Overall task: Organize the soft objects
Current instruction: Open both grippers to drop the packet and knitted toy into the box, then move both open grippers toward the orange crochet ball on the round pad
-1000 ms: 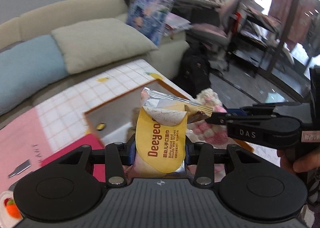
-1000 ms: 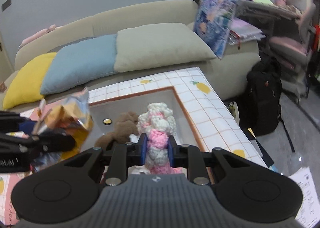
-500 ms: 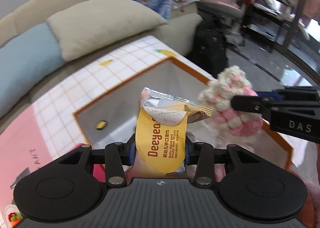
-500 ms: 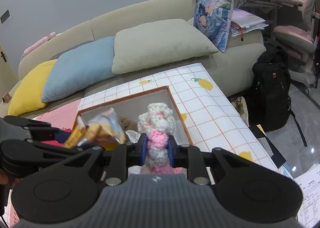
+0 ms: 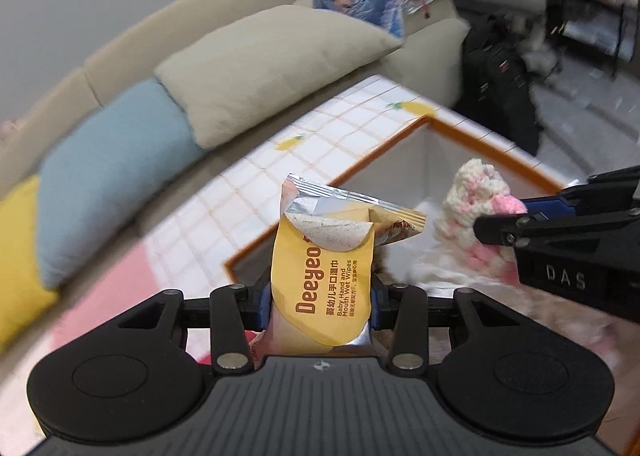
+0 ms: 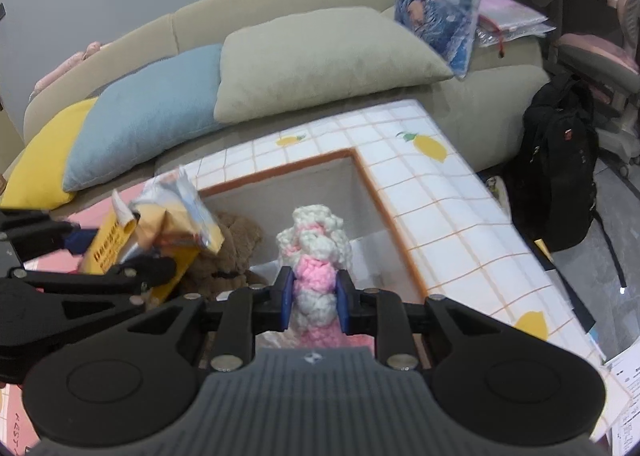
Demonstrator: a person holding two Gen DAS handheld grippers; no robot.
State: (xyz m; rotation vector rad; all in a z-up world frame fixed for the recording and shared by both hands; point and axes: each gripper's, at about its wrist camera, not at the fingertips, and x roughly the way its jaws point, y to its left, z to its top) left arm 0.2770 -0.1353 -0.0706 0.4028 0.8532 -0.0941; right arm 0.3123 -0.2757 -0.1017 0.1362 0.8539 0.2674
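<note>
Hanging over the open box point(image 6: 362, 175) sunk into the tiled bench point(image 6: 452, 215), both tools carry soft things, and both look ready to set them down inside.

At the left of the right-wrist view, the left tool point(image 6: 120, 256) pinches a yellow pack of baby wipes point(image 6: 160, 223), its pads pressed on the pack's flanks; in its own view the pack point(image 5: 322, 280) stands upright in the lower middle of the frame, the torn foil top flopping toward the right. Gripped low on its body, the pack keeps its limp end clear of the box's rim — a sensible hold for lowering it in, I judge.

Further right, at the frame's centre, the right tool point(image 6: 314, 298) is closed on a pink-and-white crocheted toy point(image 6: 316, 252), squeezed at its narrow middle so the fluffy head stands free above the pads. In the left-wrist view the toy point(image 5: 476, 203) sits at the right edge, over the box's pale interior.

A brown plush bear point(image 6: 228, 252) already lies in the box, just behind the wipes and left of the crocheted toy — it takes up the near left corner, so the free floor is toward the right wall. The two tools are close together and could foul each other.

Beyond the bench, a sofa with yellow point(image 6: 44, 159), blue point(image 6: 148, 111) and beige cushions point(image 6: 320, 59); at far right a black backpack point(image 6: 560, 175) on the floor.
</note>
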